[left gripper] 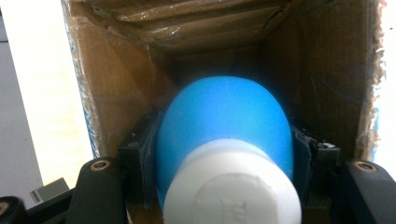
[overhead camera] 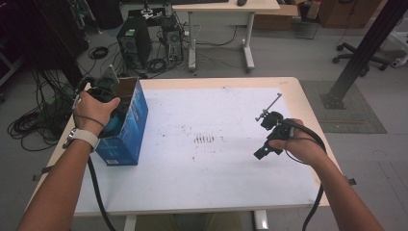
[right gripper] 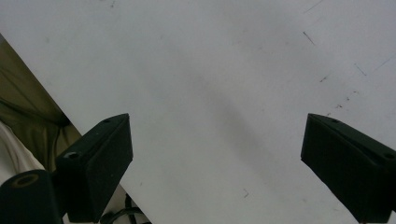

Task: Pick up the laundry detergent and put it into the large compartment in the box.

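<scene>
A blue bottle with a white cap sits between the pads of my left gripper, which is shut on it. Bottle and jaws are inside an open cardboard box with brown inner walls. From above, this box is blue outside and stands at the table's left edge, with the left hand and gripper reaching into its open top. My right gripper hovers over the right side of the table. Its jaws stand wide apart over the white sheet with nothing between them.
A white sheet covers most of the wooden table, with small dark marks near its middle. Beyond the table, on the floor, stand computer towers, cables, a second desk and a black post.
</scene>
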